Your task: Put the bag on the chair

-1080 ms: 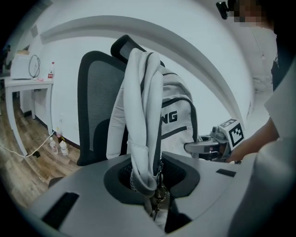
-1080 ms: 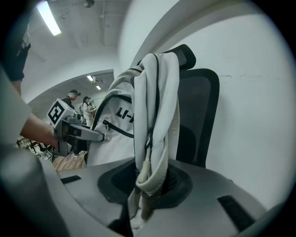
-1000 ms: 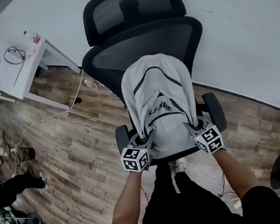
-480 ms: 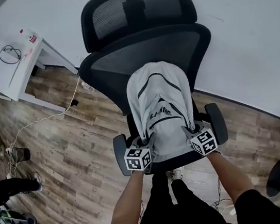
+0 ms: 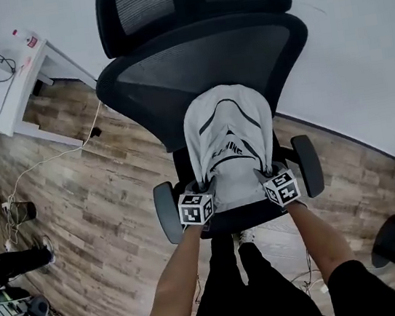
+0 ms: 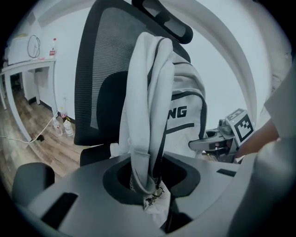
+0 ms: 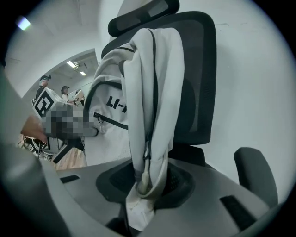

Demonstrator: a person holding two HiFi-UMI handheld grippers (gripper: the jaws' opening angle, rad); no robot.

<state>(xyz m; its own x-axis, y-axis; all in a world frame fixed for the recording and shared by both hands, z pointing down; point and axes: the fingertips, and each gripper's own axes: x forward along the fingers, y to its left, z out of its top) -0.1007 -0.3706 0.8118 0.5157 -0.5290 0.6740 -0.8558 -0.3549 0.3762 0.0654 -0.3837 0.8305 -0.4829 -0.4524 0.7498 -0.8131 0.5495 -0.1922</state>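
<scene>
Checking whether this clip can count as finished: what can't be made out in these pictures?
- Contact between the bag and the chair seat: head view, the bag covers it; gripper views, it sits out of sight low down.
- The bag's print: gripper views, its side fold cuts it off; head view, too small.
- Items on the desk: head view, too small.

Head view. Bag [image 5: 229,141] fills the seat centre, directly in front of the backrest [image 5: 202,64]; no passage behind it. Armrests [image 5: 167,213] flank both sides, leaving only narrow gaps beside the bag. Wood floor [image 5: 94,206] at frame left is open, apart from a trailing cable [image 5: 57,157]. Desk [image 5: 7,86] blocks the upper left; wall [image 5: 359,56] closes the upper right.
</scene>
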